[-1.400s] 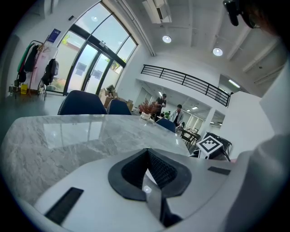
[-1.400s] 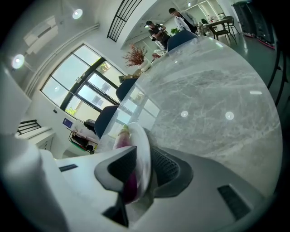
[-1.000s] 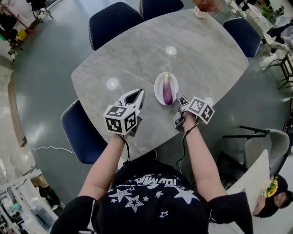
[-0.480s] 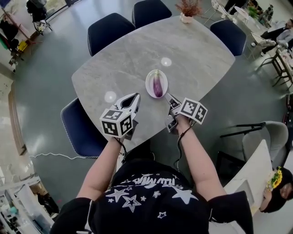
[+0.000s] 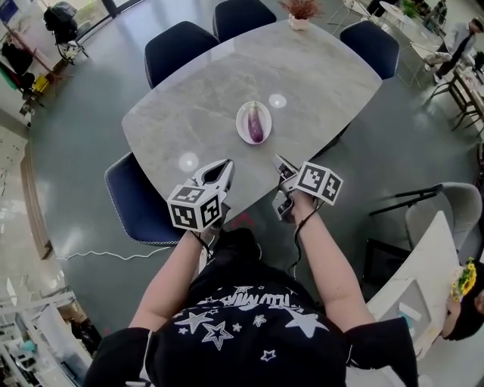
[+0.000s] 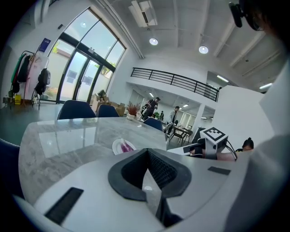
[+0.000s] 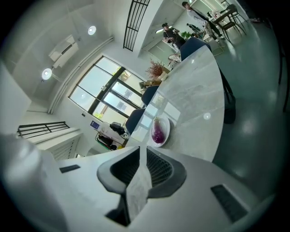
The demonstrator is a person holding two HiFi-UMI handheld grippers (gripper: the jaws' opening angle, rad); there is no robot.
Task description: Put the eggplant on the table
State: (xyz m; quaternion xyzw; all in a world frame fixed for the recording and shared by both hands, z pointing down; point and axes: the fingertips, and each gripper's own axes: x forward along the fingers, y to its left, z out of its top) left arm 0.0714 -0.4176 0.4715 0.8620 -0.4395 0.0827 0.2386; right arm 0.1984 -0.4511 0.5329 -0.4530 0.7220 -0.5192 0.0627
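A purple eggplant [image 5: 256, 125] lies on a small white plate [image 5: 246, 133] in the middle of the grey marble table [image 5: 318, 68]. Both grippers hover at the table's near edge, well short of the plate. My left gripper [image 5: 224, 165] is shut, with its jaws meeting and nothing between them. My right gripper [image 5: 278, 162] is also shut and empty. The left gripper view shows the plate [image 6: 118, 146] and the eggplant [image 6: 128, 146] beyond the left gripper [image 6: 147, 153]. The right gripper view has the plate [image 7: 165, 127] and the eggplant [image 7: 157, 134] ahead of the right gripper [image 7: 140, 152].
Dark blue chairs ring the table; one [image 5: 134, 200] stands just left of my left gripper, and others [image 5: 178, 44] are at the far side. A potted plant [image 5: 301, 10] sits at the table's far end. A white cable [image 5: 98, 254] lies on the floor.
Both grippers have drawn back from beside the plate to the table's near edge. The plate with the eggplant now lies farther ahead. The jaws stay shut.
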